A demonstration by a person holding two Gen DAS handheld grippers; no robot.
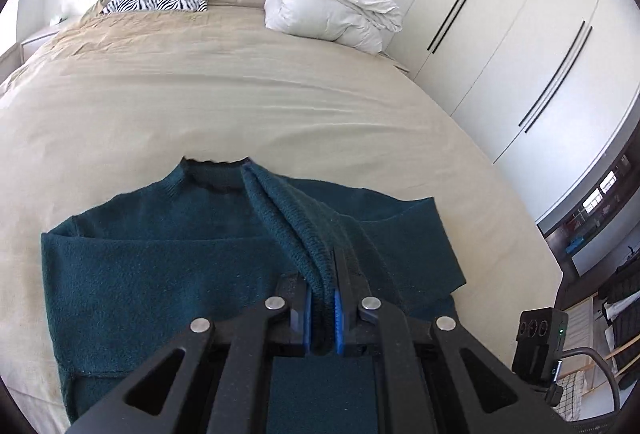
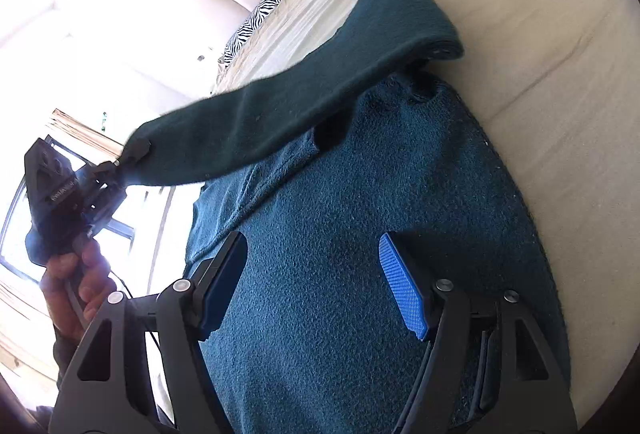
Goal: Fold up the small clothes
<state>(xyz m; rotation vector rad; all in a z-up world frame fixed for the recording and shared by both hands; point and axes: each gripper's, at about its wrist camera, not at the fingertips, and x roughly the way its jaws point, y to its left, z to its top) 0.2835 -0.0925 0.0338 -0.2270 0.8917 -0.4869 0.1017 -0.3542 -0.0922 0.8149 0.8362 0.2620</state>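
Left wrist view: the left gripper point(image 1: 322, 308) has its jaws pressed together on the cuff of the sleeve point(image 1: 296, 226), raised above the teal sweater point(image 1: 152, 274).
Sweater: it lies flat on the bed point(image 1: 240, 94), collar toward the headboard.
Right wrist view: the right gripper point(image 2: 316, 282) hovers over the sweater body point(image 2: 360, 194), jaws wide, holding nothing.
Sleeve: it stretches from the shoulder to the left gripper point(image 2: 132, 154).
Advice: probably carry the sleeve across the sweater body, keep it taut, and lay it flat without wrinkles.

Bright daylight, window point(image 2: 24, 218) glare blown out, fisheye-curved edges
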